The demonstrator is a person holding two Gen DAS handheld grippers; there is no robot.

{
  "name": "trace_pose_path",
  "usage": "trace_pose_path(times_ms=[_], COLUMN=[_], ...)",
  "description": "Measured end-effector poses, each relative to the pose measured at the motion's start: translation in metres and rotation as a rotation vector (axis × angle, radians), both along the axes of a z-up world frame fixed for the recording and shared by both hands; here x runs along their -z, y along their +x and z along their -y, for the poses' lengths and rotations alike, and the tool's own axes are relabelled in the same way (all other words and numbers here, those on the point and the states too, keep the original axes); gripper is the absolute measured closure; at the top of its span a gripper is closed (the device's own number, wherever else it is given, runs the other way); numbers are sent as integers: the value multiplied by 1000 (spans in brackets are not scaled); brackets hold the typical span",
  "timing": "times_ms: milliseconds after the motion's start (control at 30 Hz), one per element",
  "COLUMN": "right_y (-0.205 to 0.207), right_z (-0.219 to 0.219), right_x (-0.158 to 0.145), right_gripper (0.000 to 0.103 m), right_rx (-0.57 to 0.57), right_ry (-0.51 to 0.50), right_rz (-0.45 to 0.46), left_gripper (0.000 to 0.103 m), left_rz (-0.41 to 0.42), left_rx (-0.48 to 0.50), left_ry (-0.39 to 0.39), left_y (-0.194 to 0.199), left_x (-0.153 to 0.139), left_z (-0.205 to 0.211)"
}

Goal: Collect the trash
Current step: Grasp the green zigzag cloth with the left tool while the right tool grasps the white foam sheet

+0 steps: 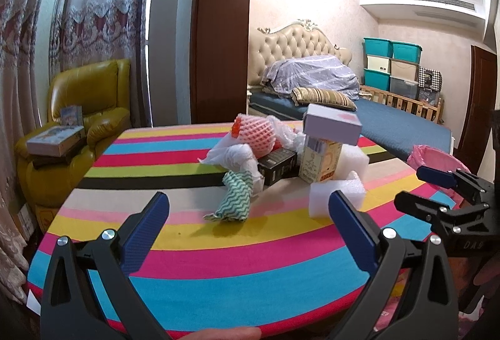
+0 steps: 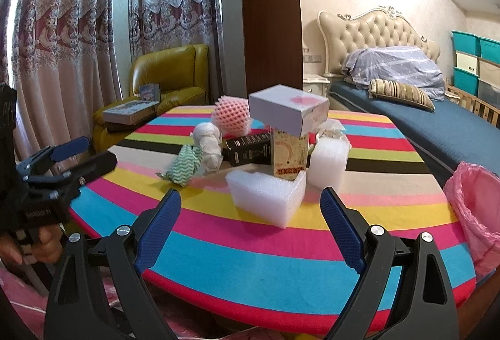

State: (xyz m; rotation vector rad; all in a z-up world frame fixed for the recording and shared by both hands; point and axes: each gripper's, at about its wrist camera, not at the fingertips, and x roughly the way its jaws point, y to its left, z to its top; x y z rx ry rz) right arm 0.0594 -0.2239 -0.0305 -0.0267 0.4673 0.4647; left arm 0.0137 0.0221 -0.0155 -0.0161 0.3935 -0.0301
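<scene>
Two hand-held grippers, left hand-held gripper (image 1: 248,227) and right hand-held gripper (image 2: 250,222), both released; white foam block (image 2: 265,194) near table (image 2: 237,258) edge appears light, compressible, best pinched across its walls.

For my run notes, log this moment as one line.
left gripper: open, empty | right gripper: open, facing white foam corner block | trash pile: untouched | pink-lined bin: right

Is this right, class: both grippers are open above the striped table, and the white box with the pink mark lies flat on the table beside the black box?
One detail is wrong. The white box with the pink mark does not lie on the striped table; it sits atop the upright yellow carton, next to the black box. The right wrist view shows this. Both grippers, left and right, are open.
</scene>
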Motion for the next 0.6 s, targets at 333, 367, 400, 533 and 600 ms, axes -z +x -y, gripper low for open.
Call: trace_pose_path(times_ms=[333,367,400,533,600], right_y=[48,55,60,85,96], right_z=[-6,-7,-7,-8,-11], right_x=[19,22,24,33,36], right_gripper=[18,18,18,18,18], right_rx=[8,6,3,-8,-21], right_ry=[-44,-49,-52,-54,-68], right_rz=[-77,-87,-95,-147,-165], left_gripper=[5,5,5,5,5], left_rz=[-131,-151,-163,-193,-210], left_rx=[-82,-94,-99,-122,-127], left_ry=[-89,-101,-108,-113,-120], left_y=[42,47,52,66,74], left_x=[22,25,27,37,41], left_z=[-43,-48,-52,-64,-67])
